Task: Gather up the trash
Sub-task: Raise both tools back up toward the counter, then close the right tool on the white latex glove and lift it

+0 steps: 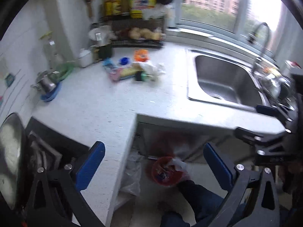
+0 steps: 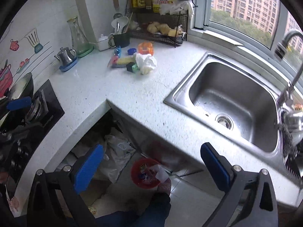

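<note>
Left gripper (image 1: 154, 167): jaws spread to full width, nothing held or touched; blue pads seen above counter corner and floor gap.
Right gripper (image 2: 152, 167): jaws wide apart, nothing between pads, no contact seen.
Countertop (image 2: 117, 87): white speckled, L-shaped; front half bare, open room betw. stove and sink.
Sink (image 2: 234, 102): steel basin, set into counter at right; empty as far as seen; faucet (image 2: 289, 60) arched over its far side.
Stove (image 2: 43, 109): black hob at left edge of counter, pan (image 2: 20, 87) on it.
Wire rack (image 2: 159, 26): back corner, bottles and yellow detergent jug on top, produce on lower shelf.
Trash bin (image 2: 144, 172): red, small, on floor below counter's inner corner; wrappers and white paper inside.
Plastic bags (image 2: 117, 151): clear, on floor under counter, left of bin.
Counter clutter (image 2: 132, 60): brush, sponge, blue lid, orange item, white crumpled bag (image 2: 145, 62), grouped near rack, well apart from both grippers.
Kettle (image 2: 66, 56): steel, on blue tray by wall.
Person: dark trouser leg (image 2: 144, 213) beside bin.
</note>
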{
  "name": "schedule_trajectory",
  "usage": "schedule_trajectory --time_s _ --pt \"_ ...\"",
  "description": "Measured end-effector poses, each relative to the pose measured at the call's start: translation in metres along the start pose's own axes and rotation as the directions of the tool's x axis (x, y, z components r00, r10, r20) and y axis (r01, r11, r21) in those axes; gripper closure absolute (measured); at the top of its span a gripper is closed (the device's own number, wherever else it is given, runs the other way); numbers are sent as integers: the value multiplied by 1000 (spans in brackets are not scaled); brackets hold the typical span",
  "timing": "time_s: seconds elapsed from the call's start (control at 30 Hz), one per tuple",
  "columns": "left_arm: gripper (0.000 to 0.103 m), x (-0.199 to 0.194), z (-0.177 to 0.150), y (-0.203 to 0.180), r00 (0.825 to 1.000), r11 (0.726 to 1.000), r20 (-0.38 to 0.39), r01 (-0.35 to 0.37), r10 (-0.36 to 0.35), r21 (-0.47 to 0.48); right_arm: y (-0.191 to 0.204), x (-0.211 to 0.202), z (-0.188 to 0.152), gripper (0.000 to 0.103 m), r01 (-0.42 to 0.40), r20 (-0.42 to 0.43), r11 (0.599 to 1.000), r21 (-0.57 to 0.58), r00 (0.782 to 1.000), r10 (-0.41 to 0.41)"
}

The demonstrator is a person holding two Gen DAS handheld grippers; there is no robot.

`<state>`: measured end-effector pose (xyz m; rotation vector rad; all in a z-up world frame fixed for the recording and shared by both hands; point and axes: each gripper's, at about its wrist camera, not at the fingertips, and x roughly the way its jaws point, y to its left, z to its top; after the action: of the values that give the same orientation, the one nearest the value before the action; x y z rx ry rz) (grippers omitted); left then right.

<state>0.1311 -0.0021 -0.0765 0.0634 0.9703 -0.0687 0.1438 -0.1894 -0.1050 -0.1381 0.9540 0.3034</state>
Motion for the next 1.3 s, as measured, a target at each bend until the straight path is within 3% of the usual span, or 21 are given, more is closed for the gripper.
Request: schedule_trajectory --time_s 0.17,0.3,0.4,0.63,1.0,1.1,1.2,1.3 --pt "0 13 23 20 1000 994 8 -22 23 -106 -8 12 34 1 -32 2 996 -85 999 32" --pt "0 29 40 21 995 990 4 -101 102 -95 -18 30 67 1 -66 -8 987 -148 998 65" --pt "0 47 54 26 983 970 -48 -182 176 -163 -25 40 92 1 -99 -7 979 -180 995 99" --pt "0 76 87 41 987 937 -72 -162 146 -311 -34 75 136 1 -175 -47 949 -263 985 168" --pt "0 130 116 56 966 915 -206 -218 154 -340 -28 154 186 1 -304 -207 891 -337 947 245" --pt "0 144 117 66 971 894 -203 -201 128 -400 -23 176 197 1 -327 -252 885 -333 935 250" --pt "0 158 122 74 965 881 -213 -231 154 -412 -18 196 206 1 -344 -286 879 -330 924 253" --pt "0 178 127 78 955 888 -243 -257 172 -381 -12 214 212 8 -351 -312 873 -340 917 248"
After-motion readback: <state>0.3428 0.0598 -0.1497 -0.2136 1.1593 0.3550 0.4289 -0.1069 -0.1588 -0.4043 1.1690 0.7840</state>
